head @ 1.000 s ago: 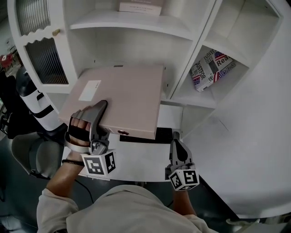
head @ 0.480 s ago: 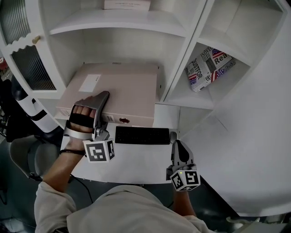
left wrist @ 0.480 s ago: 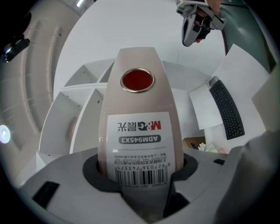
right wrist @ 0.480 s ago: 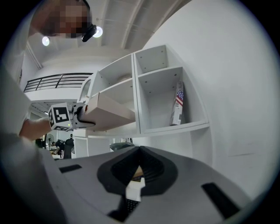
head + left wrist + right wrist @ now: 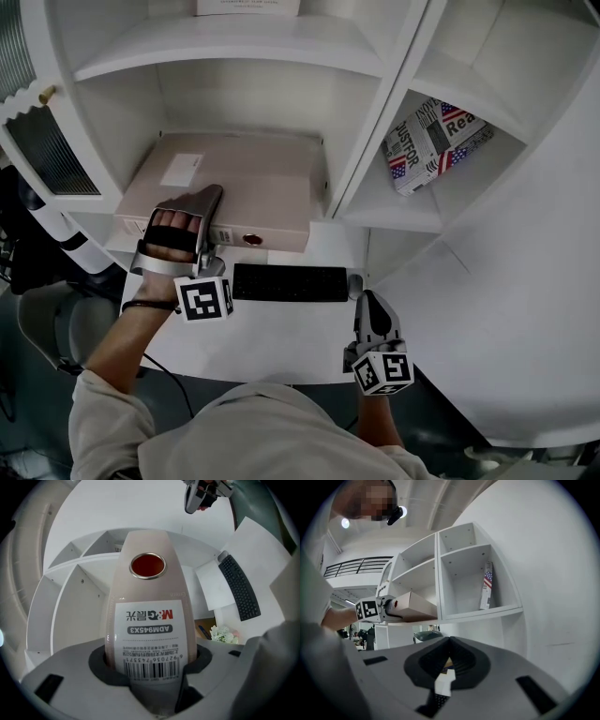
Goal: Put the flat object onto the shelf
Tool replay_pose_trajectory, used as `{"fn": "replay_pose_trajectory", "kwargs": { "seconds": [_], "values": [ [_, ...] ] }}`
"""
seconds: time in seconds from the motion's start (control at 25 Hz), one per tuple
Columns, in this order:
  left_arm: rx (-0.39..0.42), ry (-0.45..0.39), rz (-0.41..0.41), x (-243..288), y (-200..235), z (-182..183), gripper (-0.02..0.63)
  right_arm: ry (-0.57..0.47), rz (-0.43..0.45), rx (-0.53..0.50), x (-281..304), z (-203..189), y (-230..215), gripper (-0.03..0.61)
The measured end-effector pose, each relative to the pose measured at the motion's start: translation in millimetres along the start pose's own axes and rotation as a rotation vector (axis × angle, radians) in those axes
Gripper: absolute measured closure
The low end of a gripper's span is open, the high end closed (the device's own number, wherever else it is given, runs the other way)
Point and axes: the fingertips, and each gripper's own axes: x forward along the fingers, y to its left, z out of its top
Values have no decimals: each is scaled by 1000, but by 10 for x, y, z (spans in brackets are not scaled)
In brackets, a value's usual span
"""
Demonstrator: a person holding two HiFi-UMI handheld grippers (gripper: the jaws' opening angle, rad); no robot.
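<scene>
A flat beige binder (image 5: 244, 178) lies in the lower left compartment of the white shelf (image 5: 244, 98), its spine with a red-lined ring hole facing me. My left gripper (image 5: 211, 211) is shut on that spine's left end, one finger (image 5: 202, 202) on top. In the left gripper view the labelled spine (image 5: 147, 616) fills the space between the jaws of the left gripper (image 5: 150, 667). My right gripper (image 5: 368, 305) hangs shut and empty over the desk's front right. The right gripper view shows the right gripper (image 5: 447, 660) and, at a distance, the binder (image 5: 410, 606).
A black keyboard (image 5: 289, 282) lies on the white desk (image 5: 281, 333) just in front of the binder. A flag-printed magazine (image 5: 433, 141) leans in the right compartment. A ribbed-glass cabinet door (image 5: 37, 141) stands at the left, a chair (image 5: 56, 323) below it.
The left gripper has pushed the binder away from me and deeper into the shelf compartment, uncovering the keyboard. The right gripper has stayed almost still.
</scene>
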Motion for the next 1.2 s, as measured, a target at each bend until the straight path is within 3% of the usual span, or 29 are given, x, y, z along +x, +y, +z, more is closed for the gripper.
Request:
{"fn": "replay_pose_trajectory", "kwargs": {
  "seconds": [0.12, 0.72, 1.2],
  "values": [
    [31, 15, -1, 104, -25, -22, 341, 3, 3, 1, 75, -7, -33, 575],
    [13, -4, -90, 391, -81, 53, 321, 18, 9, 9, 245, -60, -152, 575],
    [9, -39, -332, 478, -95, 63, 261, 12, 6, 21, 275, -50, -186, 575]
  ]
}}
